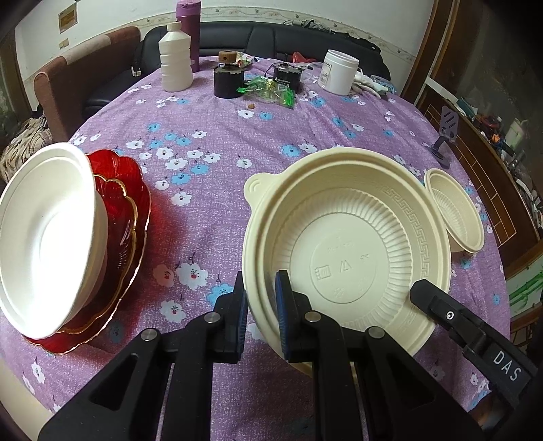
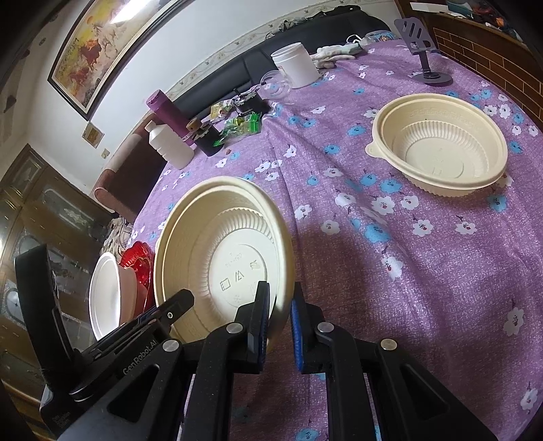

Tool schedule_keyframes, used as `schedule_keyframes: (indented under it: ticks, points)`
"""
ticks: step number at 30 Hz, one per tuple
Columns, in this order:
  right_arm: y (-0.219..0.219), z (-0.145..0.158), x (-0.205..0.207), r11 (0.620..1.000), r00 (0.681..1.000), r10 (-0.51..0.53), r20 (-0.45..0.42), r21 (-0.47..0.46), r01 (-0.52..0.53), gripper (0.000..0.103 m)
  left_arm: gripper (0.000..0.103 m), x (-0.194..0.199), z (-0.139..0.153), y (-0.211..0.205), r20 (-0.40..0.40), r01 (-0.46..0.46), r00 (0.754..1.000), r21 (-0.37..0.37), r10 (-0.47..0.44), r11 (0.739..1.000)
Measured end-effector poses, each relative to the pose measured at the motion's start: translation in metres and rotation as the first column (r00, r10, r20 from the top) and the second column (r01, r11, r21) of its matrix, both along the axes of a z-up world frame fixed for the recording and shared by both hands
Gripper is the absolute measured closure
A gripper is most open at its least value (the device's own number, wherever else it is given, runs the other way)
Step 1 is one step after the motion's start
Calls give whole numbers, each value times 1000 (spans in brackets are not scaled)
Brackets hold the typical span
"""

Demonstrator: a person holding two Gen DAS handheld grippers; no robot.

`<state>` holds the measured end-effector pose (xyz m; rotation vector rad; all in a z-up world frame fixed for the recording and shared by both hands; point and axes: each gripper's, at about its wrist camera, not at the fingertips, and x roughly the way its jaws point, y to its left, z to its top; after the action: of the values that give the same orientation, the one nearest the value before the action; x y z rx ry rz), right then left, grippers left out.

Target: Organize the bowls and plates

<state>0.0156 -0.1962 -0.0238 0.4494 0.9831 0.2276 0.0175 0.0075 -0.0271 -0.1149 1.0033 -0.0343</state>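
While both claws share one load, the big cream bowl hangs tilted between them, apparently lifted off the purple flowered tabletop: the left claw is clenched on the near-left rim, one blue pad outside the wall and one inside, and from the right wrist view the right claw has its pads either side of the same bowl's rim, though a slim gap shows at the outer pad, so I can't tell whether it truly bites. In the left view, the right tool's black finger reaches in over the bowl's lower right edge. Over on the left, there's already a stack: a white plate propped on edge in a small pile of red scalloped glass dishes, which reads as the plate side well in hand. Still out on its own is a second cream bowl, upright on the cloth well beyond the carried one, with nothing nested in it. My read: roughly midway, plates gathered, bowls not yet stacked. The likely remaining job is seating the held bowl with that waiting one, rims aligned. At the far edge a white bottle, a purple flask and a white jar stand aside.
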Motion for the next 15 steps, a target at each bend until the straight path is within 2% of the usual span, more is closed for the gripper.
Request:
schedule_keyframes:
  ticks: [15]
  points:
    - [16,7,1,999,999,31,17,-10,-31,91,90,-7,8,14,20,-29,999,-7,30,1000]
